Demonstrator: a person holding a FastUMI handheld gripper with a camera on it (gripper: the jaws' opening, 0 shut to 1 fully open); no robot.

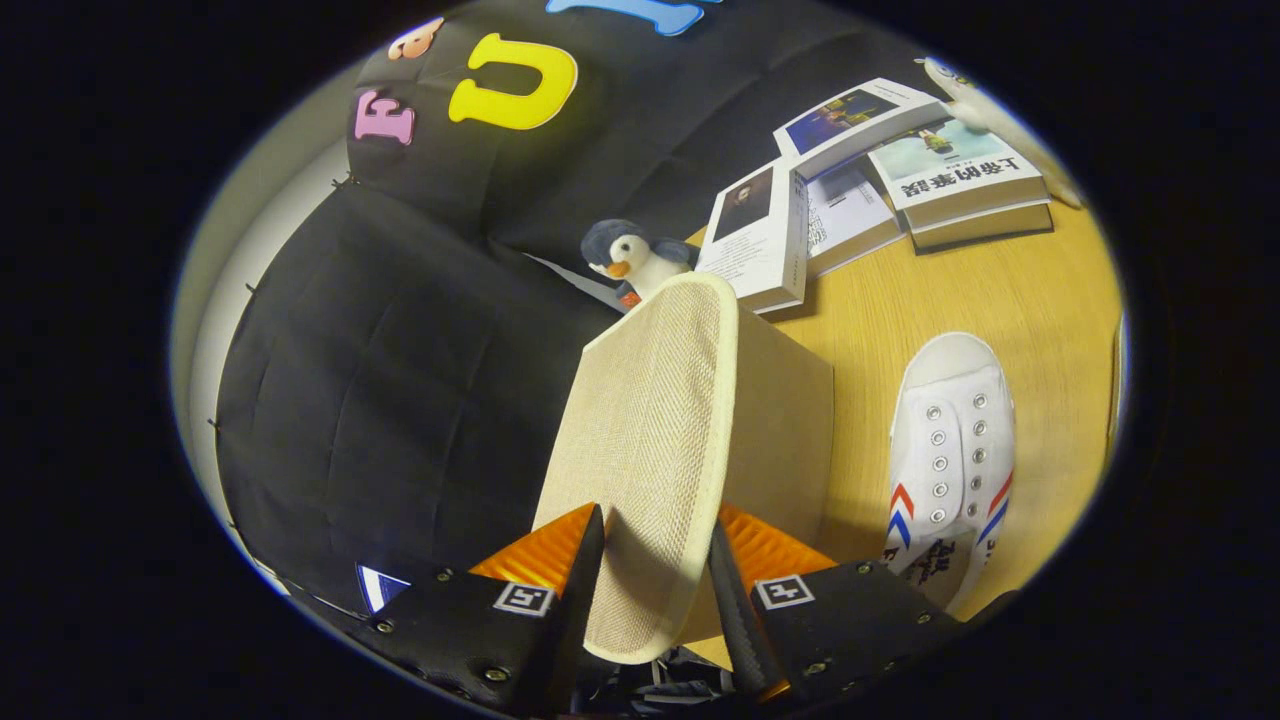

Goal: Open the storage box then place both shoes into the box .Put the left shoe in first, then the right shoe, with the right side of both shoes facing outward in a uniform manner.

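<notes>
Gripper (655,560) fingers clamped on beige woven fabric lid (650,440) of tan storage box (785,430), lifted open; white canvas shoe (950,450) beside box, unpacked.

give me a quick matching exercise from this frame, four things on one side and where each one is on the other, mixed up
Things:
1. box lid
2. white shoe
3. penguin toy
4. books

Places:
A. on the wooden table, beside the storage box
B. stacked and spread on the table beyond the shoe
C. between the fingers of the tool, both pressing on it
D. beyond the box, against the black cloth wall

Pairs: 1-C, 2-A, 3-D, 4-B
</notes>
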